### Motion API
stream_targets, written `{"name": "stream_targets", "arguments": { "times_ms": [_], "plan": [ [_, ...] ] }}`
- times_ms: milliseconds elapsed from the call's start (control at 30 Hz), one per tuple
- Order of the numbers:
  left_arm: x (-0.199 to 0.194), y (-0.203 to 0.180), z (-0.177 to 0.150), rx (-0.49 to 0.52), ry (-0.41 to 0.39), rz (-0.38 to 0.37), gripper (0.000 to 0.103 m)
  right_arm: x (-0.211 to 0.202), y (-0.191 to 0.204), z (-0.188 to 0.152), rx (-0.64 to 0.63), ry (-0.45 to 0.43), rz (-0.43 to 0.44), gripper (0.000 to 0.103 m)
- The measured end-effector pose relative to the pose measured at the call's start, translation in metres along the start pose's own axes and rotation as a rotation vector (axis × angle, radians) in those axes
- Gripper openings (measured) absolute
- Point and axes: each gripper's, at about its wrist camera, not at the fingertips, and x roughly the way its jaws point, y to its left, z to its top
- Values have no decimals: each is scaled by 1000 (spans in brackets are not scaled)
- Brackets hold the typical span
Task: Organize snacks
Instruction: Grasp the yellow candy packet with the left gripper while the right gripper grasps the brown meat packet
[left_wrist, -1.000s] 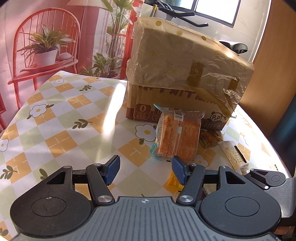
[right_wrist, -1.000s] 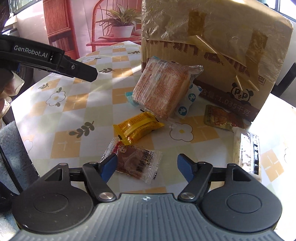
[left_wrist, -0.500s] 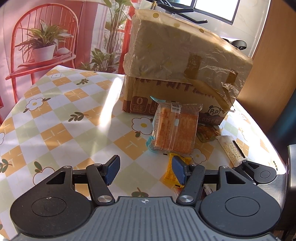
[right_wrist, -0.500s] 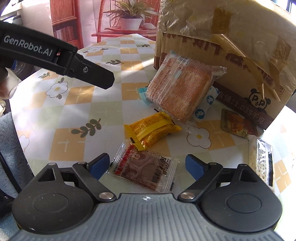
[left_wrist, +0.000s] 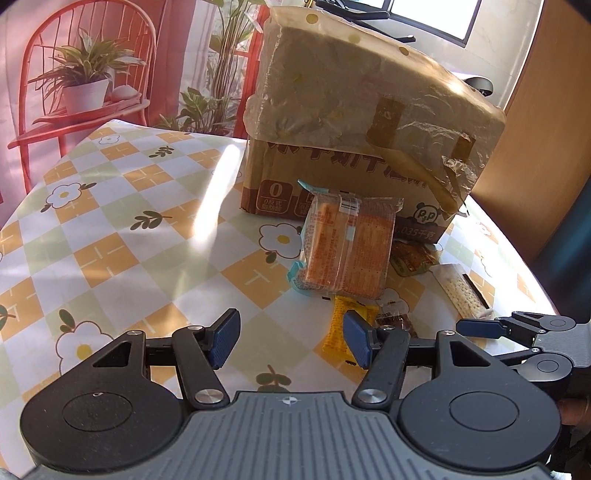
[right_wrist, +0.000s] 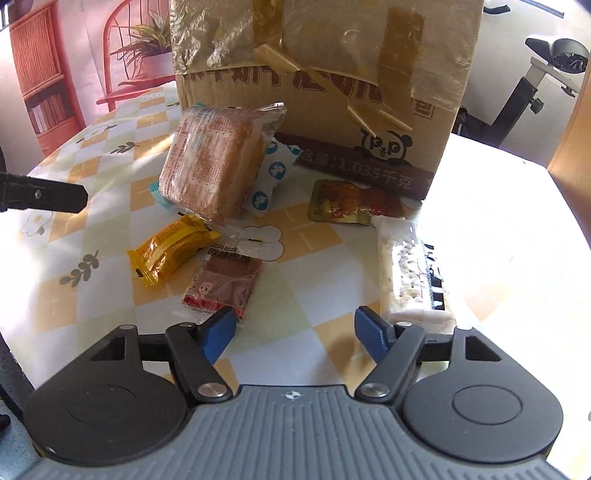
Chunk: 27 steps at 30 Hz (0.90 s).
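We see the cracker pack (right_wrist: 218, 162) leaning on the cardboard box (right_wrist: 332, 92), a yellow bar (right_wrist: 170, 249) and brown sachet (right_wrist: 223, 286) before it. Our right gripper (right_wrist: 295, 332), just narrowing, and left gripper (left_wrist: 290, 338) both gape with nothing between their pads.

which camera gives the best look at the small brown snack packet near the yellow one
The right wrist view: the brown packet lies fully visible just ahead of the right gripper. In the left wrist view the left gripper's finger hides most of it.

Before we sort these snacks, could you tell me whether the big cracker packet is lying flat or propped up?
Propped up: the cracker packet stands tilted, leaning back toward the cardboard box.
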Motion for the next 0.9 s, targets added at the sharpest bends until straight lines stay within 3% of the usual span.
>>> {"name": "stream_targets", "arguments": {
  "times_ms": [100, 167, 333, 467, 700, 900],
  "plan": [
    [1, 1, 0, -1, 3, 3, 64, 5, 10, 8, 1, -8, 57, 73],
    [2, 1, 0, 1, 4, 6, 64, 14, 21, 13, -24, 1, 67, 66],
    [6, -1, -1, 9, 9, 8, 64, 30, 34, 14, -75, -15, -6, 56],
    [11, -5, -1, 30, 18, -4, 64, 27, 31, 11, -94, -31, 8, 43],
    [43, -29, -2, 111, 77, -71, 63, 16, 5, 0, -48, -54, 6, 41],
    [74, -45, -5, 174, 111, -53, 63, 13, -5, -5, -59, -75, 21, 41]
  ]
}}
